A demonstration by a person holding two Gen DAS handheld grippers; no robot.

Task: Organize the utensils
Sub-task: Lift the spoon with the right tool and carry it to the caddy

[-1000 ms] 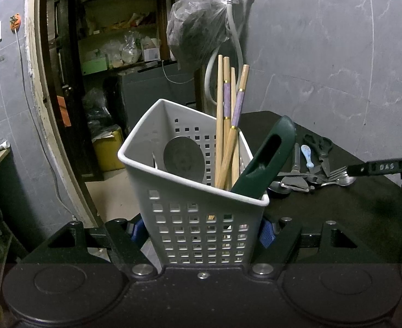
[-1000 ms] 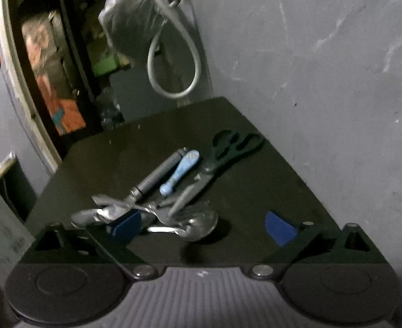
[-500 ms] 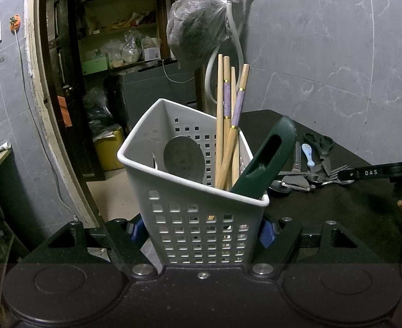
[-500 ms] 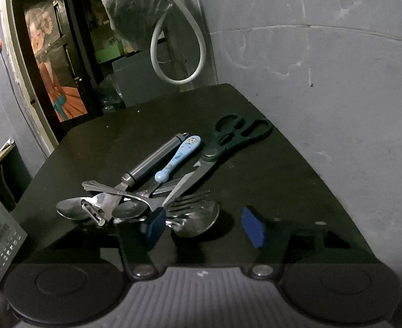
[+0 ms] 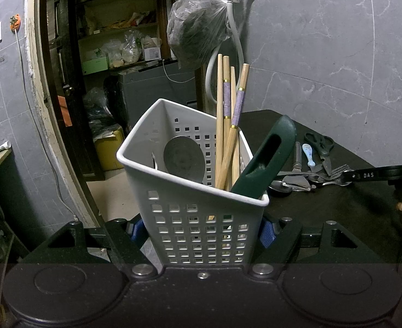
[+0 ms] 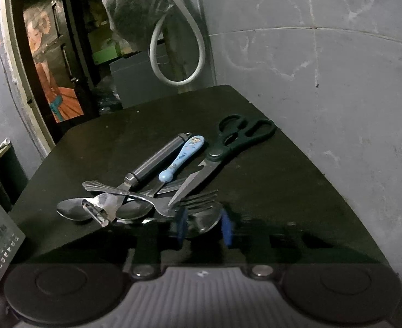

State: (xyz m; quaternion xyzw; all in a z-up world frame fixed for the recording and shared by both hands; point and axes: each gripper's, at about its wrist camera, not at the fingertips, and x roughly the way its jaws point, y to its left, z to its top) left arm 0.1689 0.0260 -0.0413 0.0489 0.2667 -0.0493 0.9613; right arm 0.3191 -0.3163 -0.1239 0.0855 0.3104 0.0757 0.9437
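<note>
Through your left wrist camera, the only legible writing is "DAS" in white on the black bar (image 5: 376,175) of your right gripper, which reaches in from the right edge. Grey marbled wall tiles (image 5: 324,54) stand behind a black tabletop (image 5: 337,207), and a dark doorway opens onto cluttered shelves (image 5: 113,27). Your left gripper (image 5: 201,229) has its jaws pinching the white perforated plastic caddy (image 5: 192,218), one blue pad on each side wall. The caddy is tilted and holds wooden chopsticks with purple bands (image 5: 228,125), a round steel spoon bowl (image 5: 183,158) and a dark green slotted handle (image 5: 266,155).

Through your right wrist camera, no writing can be read. The same tabletop (image 6: 283,191) meets the grey wall, with a looped white hose (image 6: 179,41) hanging above. Your right gripper (image 6: 203,225) has its jaws narrowly spread either side of a steel spoon bowl (image 6: 203,220); contact can't be told. The loose utensils lie piled just beyond: forks (image 6: 198,198), a steel peeler (image 6: 105,207), a pale blue child's spoon handle (image 6: 181,158) and black-handled scissors (image 6: 228,147).
</note>
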